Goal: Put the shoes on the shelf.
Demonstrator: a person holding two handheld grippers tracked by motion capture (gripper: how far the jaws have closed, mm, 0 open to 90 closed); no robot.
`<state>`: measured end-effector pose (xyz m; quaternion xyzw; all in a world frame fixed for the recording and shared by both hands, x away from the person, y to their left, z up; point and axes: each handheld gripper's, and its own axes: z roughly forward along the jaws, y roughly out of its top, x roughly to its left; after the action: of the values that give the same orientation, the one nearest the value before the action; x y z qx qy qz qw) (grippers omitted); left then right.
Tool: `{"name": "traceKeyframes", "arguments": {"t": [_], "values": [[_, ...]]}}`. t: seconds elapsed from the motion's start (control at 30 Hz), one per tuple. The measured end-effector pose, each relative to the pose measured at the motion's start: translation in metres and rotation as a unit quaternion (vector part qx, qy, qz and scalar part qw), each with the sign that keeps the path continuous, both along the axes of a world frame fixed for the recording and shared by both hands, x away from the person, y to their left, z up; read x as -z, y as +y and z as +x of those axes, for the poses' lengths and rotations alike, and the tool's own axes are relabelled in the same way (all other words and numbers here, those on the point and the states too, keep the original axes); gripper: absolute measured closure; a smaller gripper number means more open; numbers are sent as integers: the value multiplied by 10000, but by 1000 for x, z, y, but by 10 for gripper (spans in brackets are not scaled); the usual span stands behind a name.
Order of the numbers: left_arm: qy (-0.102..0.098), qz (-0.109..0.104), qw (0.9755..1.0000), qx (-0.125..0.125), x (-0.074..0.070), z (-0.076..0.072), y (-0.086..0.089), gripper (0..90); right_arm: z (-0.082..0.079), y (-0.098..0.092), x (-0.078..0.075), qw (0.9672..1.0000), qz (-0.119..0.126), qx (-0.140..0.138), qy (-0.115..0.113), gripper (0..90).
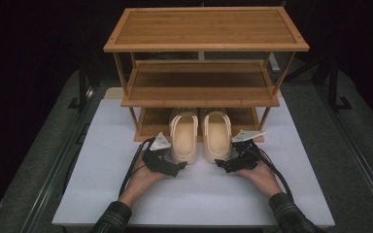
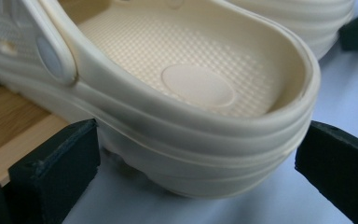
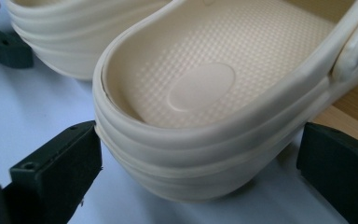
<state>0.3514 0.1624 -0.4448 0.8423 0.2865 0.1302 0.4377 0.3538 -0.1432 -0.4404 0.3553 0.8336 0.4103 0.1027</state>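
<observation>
High view, your left tool (image 1: 178, 166) spread wide around left clog (image 1: 183, 137) heel, right tool (image 1: 222, 164) likewise around right clog (image 1: 217, 136), no readable writing.

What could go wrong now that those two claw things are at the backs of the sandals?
Both grippers, left gripper and right gripper, have open jaws straddling the rounded heels of the left clog and right clog. The curved, ribbed heels might slip out when squeezed. The clogs sit close together, so an inner jaw could nudge the neighbouring shoe. Their toes lie under the wooden rack, so lifting could knock its shelf.
</observation>
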Motion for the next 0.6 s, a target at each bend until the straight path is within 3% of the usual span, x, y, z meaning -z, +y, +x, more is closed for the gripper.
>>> {"name": "traceKeyframes", "arguments": {"t": [0.17,0.33,0.37,0.43,0.6], "values": [[-8,-6,10000,-43,0,3,-6,0,1,10,-1,10000,-13,18,-40,2],[-31,16,9999,-126,-4,2,-9,0,1,13,-3,9998,79,156,76,3],[-33,-25,9999,-152,-6,3,-10,0,2,13,-7,9993,242,253,134,7],[-24,-91,9998,-172,-9,5,-10,0,4,13,-9,9990,302,302,154,6],[11,-177,9995,-245,-12,14,-11,0,12,18,-19,9987,302,405,-59,6]]}}
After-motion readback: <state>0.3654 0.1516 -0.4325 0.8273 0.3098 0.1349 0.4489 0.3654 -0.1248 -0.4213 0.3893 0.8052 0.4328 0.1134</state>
